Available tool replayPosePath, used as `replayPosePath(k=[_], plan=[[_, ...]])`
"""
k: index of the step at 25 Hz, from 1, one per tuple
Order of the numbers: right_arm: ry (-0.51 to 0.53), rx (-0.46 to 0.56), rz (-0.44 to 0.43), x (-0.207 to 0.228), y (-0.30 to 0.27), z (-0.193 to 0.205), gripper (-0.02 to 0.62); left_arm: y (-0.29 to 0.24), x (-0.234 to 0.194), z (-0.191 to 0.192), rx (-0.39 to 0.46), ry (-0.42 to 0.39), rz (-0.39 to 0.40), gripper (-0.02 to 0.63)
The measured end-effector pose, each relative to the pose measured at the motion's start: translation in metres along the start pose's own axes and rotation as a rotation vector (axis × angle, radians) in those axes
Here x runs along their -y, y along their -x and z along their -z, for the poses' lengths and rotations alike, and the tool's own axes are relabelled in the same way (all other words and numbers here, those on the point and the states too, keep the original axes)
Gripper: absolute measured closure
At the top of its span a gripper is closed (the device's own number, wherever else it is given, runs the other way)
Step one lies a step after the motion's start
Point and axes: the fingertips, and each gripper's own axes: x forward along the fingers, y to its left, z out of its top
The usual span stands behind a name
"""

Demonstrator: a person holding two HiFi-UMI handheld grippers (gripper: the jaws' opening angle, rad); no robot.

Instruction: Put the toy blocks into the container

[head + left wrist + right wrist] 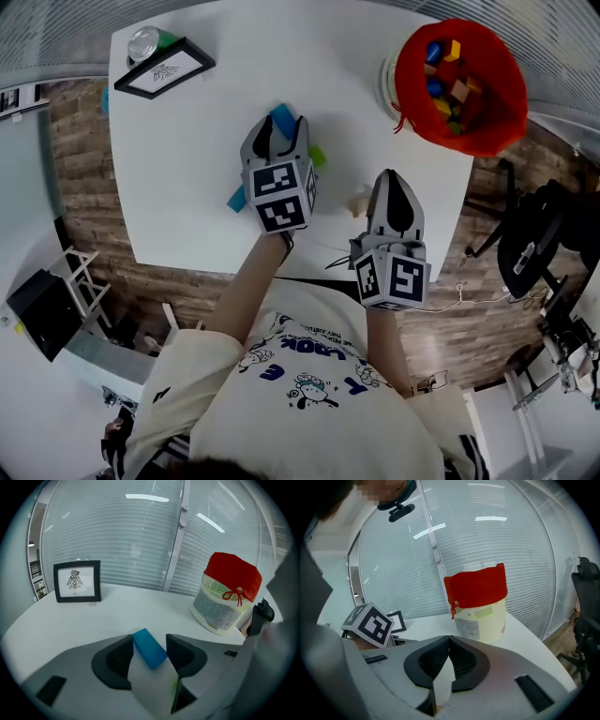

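Blue block (149,648) lies flat on the white worktop (187,178). The left gripper (278,138) slants down over it with its jaws spread wide, one on either side and gripping nothing as yet, lined up for a pinch, I'd say. The right gripper (449,654) hangs nearer the person, jaws closed on nothing, probably just kept clear. The red-lined container (502,108), with blocks already inside, stands well apart at the worktop's far right corner.

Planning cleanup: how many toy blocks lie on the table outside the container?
4: a blue block inside the open left gripper, a green one right of it, a light blue one left of it, a pale one by the right gripper. Others may be hidden.
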Motion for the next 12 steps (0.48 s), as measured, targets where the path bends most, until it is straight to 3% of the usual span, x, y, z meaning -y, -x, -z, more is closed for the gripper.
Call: replayPosePath(k=[12], plan=[[-0.017,-0.002,-0.002,-0.0039,0.0001,0.0025,0.569,-0.0042,-0.0021,0.0025,-0.025,-0.013,0.020,0.365]])
